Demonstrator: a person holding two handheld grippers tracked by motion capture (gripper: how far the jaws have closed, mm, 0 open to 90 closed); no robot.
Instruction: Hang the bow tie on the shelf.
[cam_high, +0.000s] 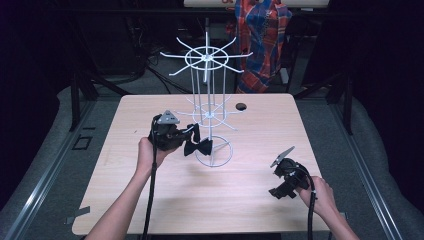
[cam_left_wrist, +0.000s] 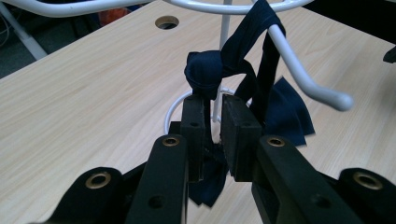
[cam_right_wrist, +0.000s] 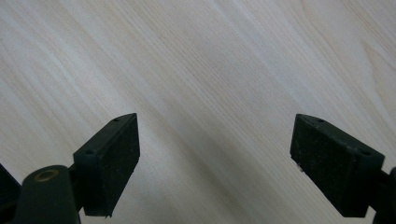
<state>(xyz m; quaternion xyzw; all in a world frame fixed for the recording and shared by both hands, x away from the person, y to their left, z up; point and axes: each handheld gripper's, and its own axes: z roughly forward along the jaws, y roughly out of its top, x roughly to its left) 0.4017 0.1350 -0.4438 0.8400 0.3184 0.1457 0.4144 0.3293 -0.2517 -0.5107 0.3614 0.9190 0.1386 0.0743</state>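
Observation:
A dark navy bow tie (cam_high: 198, 146) hangs beside the lower tier of a white wire display rack (cam_high: 206, 56) standing mid-table. My left gripper (cam_high: 192, 134) is shut on it, just left of the rack's pole. In the left gripper view the jaws (cam_left_wrist: 213, 105) pinch the bow tie (cam_left_wrist: 205, 72) near its knot, and its strap loops up over a white rack arm (cam_left_wrist: 303, 77). My right gripper (cam_high: 276, 190) hovers low over the table at the front right, open. In the right gripper view its jaws (cam_right_wrist: 215, 154) stand wide apart over bare wood with nothing between them.
The light wooden table (cam_high: 150, 200) has a round cable hole (cam_high: 241, 106) near its far edge. The rack's round wire base (cam_high: 214, 153) rests on the wood. A plaid cloth (cam_high: 262, 35) hangs behind the table. Dark floor and metal rails surround it.

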